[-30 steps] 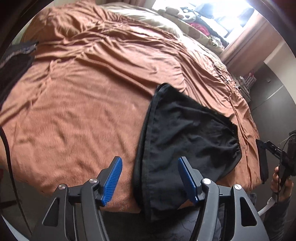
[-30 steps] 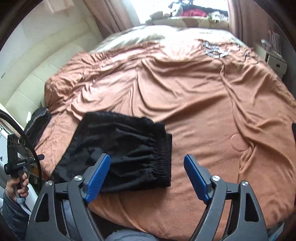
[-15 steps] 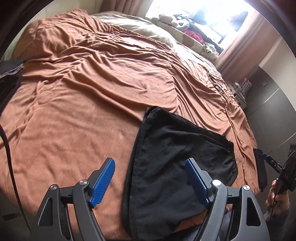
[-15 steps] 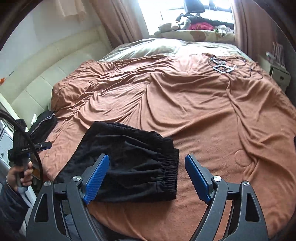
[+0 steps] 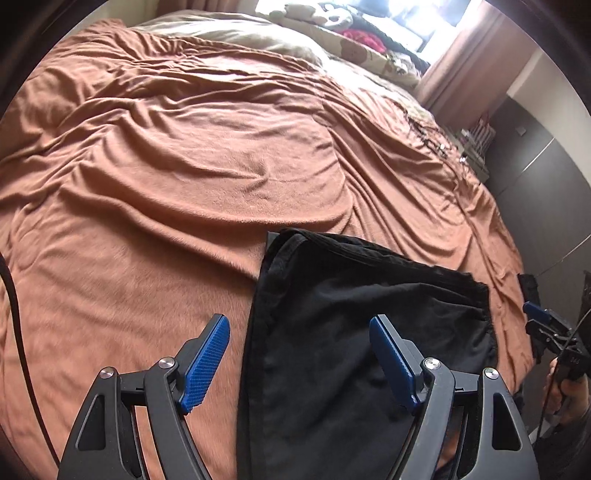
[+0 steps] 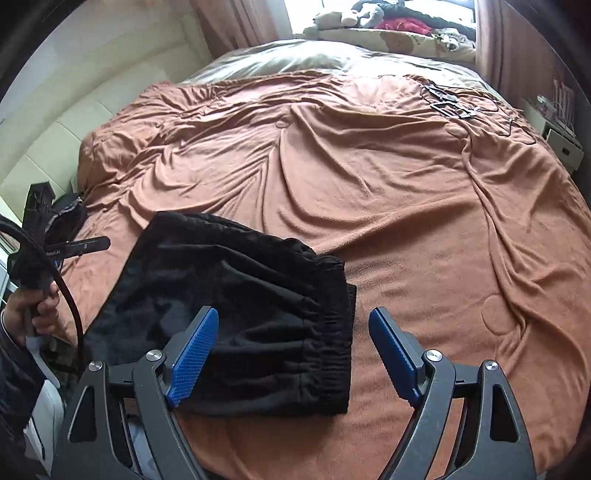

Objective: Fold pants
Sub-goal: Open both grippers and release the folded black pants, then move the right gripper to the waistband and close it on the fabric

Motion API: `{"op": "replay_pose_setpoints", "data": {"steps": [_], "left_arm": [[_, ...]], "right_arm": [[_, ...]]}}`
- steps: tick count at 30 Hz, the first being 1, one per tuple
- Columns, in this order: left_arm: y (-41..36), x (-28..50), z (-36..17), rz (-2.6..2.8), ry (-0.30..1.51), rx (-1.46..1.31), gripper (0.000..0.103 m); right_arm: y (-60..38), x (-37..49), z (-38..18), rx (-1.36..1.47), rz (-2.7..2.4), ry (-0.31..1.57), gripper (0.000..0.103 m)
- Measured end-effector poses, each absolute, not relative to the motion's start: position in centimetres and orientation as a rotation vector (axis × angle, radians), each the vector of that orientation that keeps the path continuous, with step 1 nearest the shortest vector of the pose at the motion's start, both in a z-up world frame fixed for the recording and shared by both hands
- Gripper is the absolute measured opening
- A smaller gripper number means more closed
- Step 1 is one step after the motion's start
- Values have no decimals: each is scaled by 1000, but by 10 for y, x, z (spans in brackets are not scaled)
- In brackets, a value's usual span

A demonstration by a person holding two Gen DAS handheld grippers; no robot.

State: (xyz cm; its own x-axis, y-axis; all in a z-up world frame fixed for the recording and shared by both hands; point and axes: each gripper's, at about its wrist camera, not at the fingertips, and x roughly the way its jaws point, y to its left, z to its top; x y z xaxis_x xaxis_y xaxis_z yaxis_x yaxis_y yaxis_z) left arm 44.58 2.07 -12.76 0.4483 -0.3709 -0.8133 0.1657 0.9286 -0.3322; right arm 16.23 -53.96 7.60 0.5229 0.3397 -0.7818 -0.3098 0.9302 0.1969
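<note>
Black pants (image 5: 354, 332) lie folded into a compact rectangle near the front edge of the bed; they also show in the right wrist view (image 6: 240, 306), elastic waistband to the right. My left gripper (image 5: 299, 358) is open and empty, held above the pants' left end. My right gripper (image 6: 291, 354) is open and empty, held above the waistband end. Neither touches the cloth.
A wrinkled orange-brown blanket (image 5: 184, 184) covers the bed (image 6: 406, 203). Pillows and stuffed toys (image 6: 369, 22) lie at the far end by the window. Small dark items (image 6: 450, 103) lie at the far right. A dark bag (image 6: 62, 218) sits at the left edge.
Both grippers have pulled back and risen away from the pants, staying open. The folded pants have not moved.
</note>
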Motion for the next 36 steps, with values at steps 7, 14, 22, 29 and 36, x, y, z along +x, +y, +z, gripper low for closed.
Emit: {"op": "replay_pose_setpoints", "data": {"steps": [7,14,22,29,36], "left_arm": [[12,484,-146,-344,1089,-160,78],[-3,515,-169,-365,1147,-66,74],[-25,541,-188,-372,1171,68,70],[-40,564,-191,-340,1151,117,70],[-39,574,-191,-290,1154,99,69]], "right_arm": [[-523,203,54,9,353,1006,76],[-506,239,25,-24,334,1075,76],[-502,269,1,-43,265,1114,71],[-502,286,-13,-46,231,1133,69],[-503,295,-20,-12,194,1135,69]]}}
